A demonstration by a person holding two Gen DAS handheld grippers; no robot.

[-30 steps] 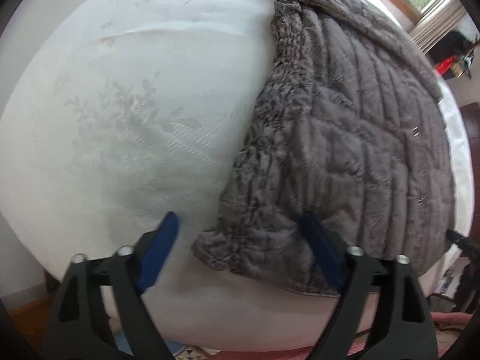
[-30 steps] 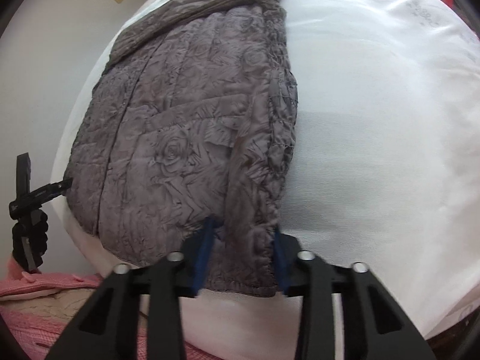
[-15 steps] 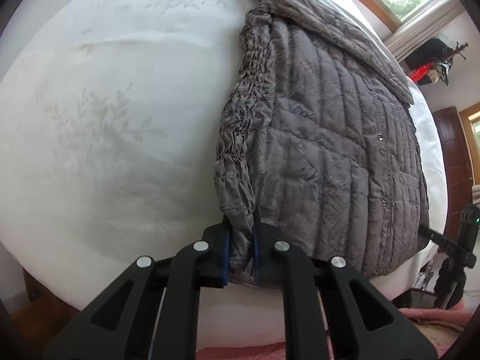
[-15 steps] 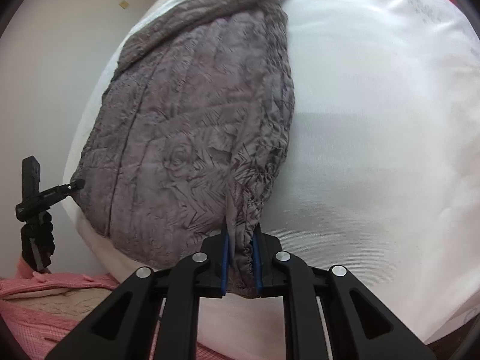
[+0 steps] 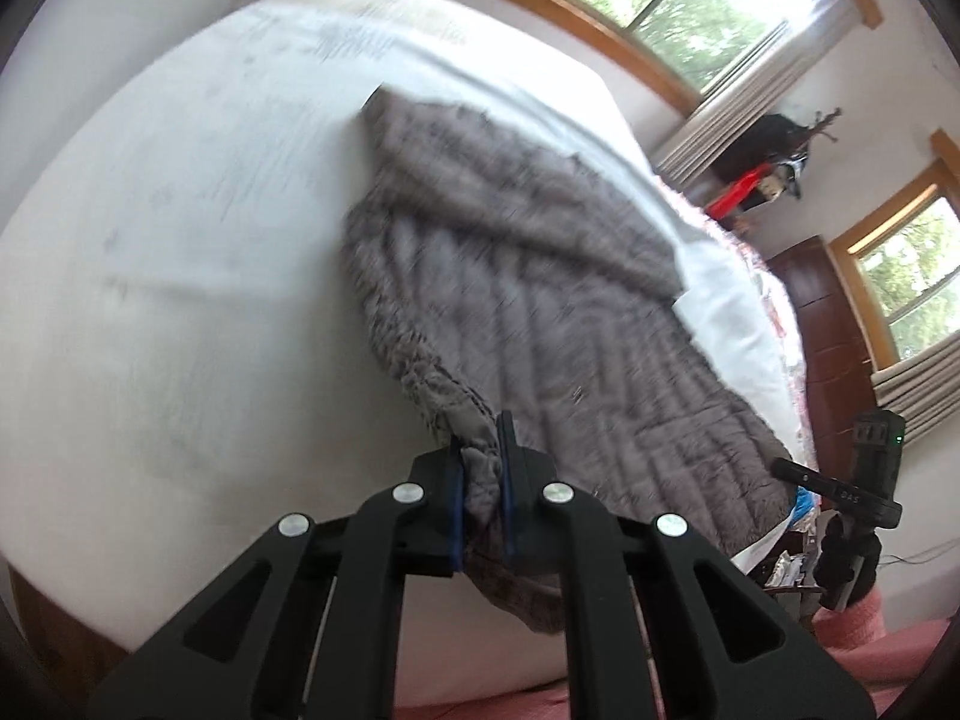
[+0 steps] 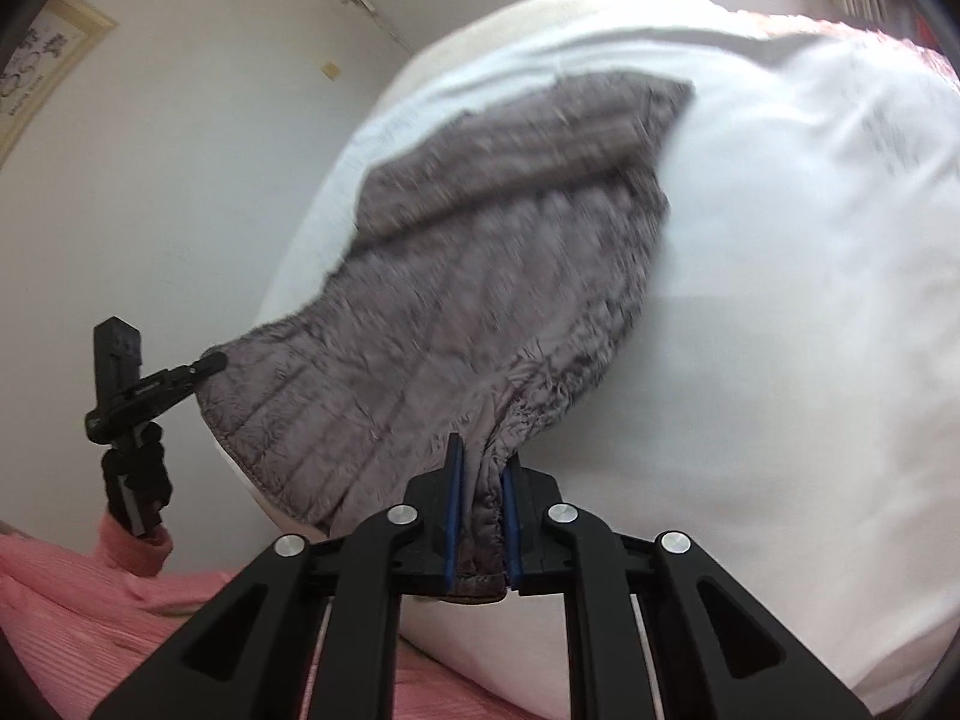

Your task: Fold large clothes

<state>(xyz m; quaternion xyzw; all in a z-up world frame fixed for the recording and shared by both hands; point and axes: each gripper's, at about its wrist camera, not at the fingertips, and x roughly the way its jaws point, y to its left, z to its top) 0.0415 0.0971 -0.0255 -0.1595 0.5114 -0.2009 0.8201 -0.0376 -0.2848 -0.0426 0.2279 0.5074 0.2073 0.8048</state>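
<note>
While the grey quilted jacket (image 5: 528,276) lies spread across the white bed (image 5: 180,252), both grippers are clamped on its near hem. Left gripper (image 5: 480,480): jaws closed on a bunched corner of the fabric, which is pinched between the blue pads (image 5: 457,498) and lifted slightly off the bed surface. Right gripper (image 6: 478,510): jaws likewise closed on the opposite corner of the same jacket (image 6: 480,276), with a fold of cloth hanging out below the pads (image 6: 451,516). Between the two grip points the hem sags over the bed edge (both views are motion-blurred, so stitching detail is unclear). The far end of the jacket, with one folded-over panel, rests flat on the bed (image 6: 780,300). Windows (image 5: 672,6) with wooden frames stand behind the bed.
</note>
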